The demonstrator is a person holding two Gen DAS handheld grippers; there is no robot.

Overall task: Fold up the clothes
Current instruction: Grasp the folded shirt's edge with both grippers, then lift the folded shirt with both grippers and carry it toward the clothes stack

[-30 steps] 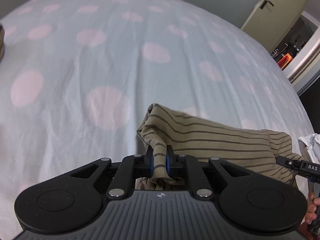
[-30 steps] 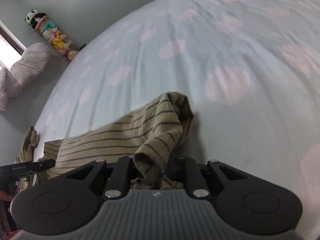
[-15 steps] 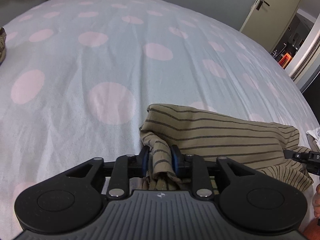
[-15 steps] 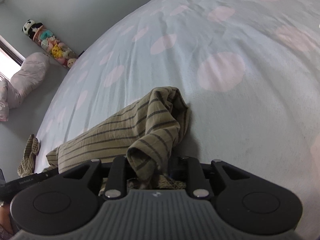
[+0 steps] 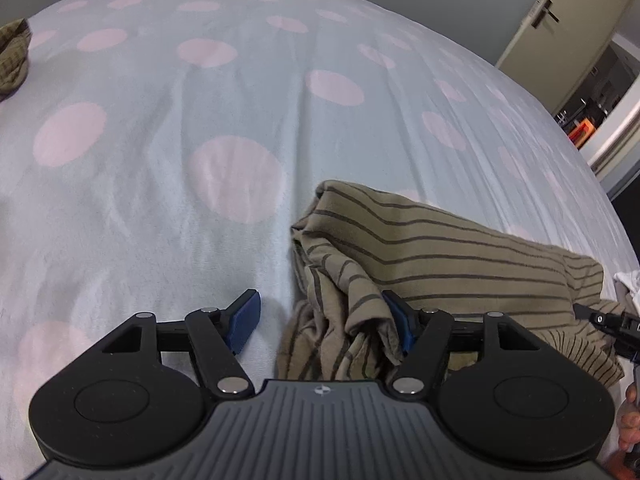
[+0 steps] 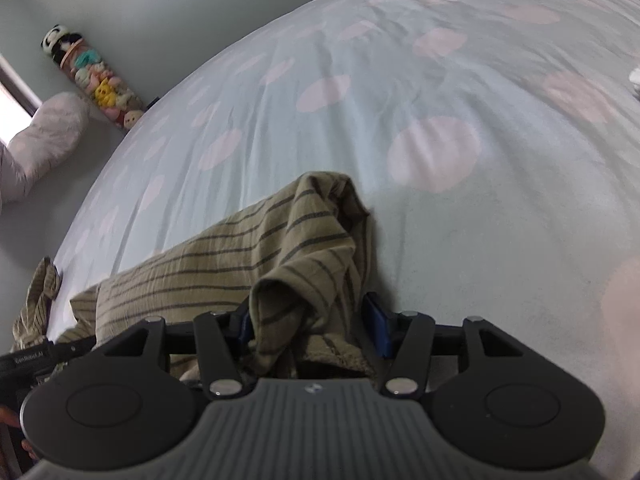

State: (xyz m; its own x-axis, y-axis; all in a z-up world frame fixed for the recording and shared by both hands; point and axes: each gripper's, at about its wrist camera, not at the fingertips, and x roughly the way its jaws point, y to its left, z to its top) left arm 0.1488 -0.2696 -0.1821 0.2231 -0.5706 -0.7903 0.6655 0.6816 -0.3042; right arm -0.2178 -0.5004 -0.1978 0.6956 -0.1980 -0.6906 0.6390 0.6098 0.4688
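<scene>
**A:** Status on the tongs?

**B:** Left tongs (image 5: 320, 318): jaws are opening, wide gap already. The striped garment (image 5: 440, 256) bunches up between them, draped against the right-hand blue pad (image 5: 396, 320). The other pad (image 5: 243, 322) stands clear of the cloth, with bare bedsheet (image 5: 160, 200) under it. So no pinch there.

**A:** Right side?

**B:** Right tongs (image 6: 314, 330): also opening. A fold of the same garment (image 6: 248, 252) humps up between the jaws and lies over the pad nearer the picture's left (image 6: 245, 325). The far pad (image 6: 378, 330) shows blue just beside the cloth's edge (contact there I can't tell). Not clamped.

**A:** Where's the garment overall?

**B:** Lying on the bed, a crumpled olive-tan band with dark stripes, running from one pair of tongs to the other. Each wrist view shows the other tongs' black tip at the band's far end. Sheet is pale blue with pink dots, creased.

**A:** Anything else around?

**B:** A second striped piece (image 6: 38, 300) at the bed's edge, apart from the main one. White cloth (image 5: 628, 280) at the right border of the left view. Stuffed toys (image 6: 94, 80) stacked against the wall, with a pale cushion (image 6: 44, 140) next to them. A door (image 5: 560, 28) stands open past the bed. Fingers (image 5: 630, 420) show at the frame edge.
</scene>
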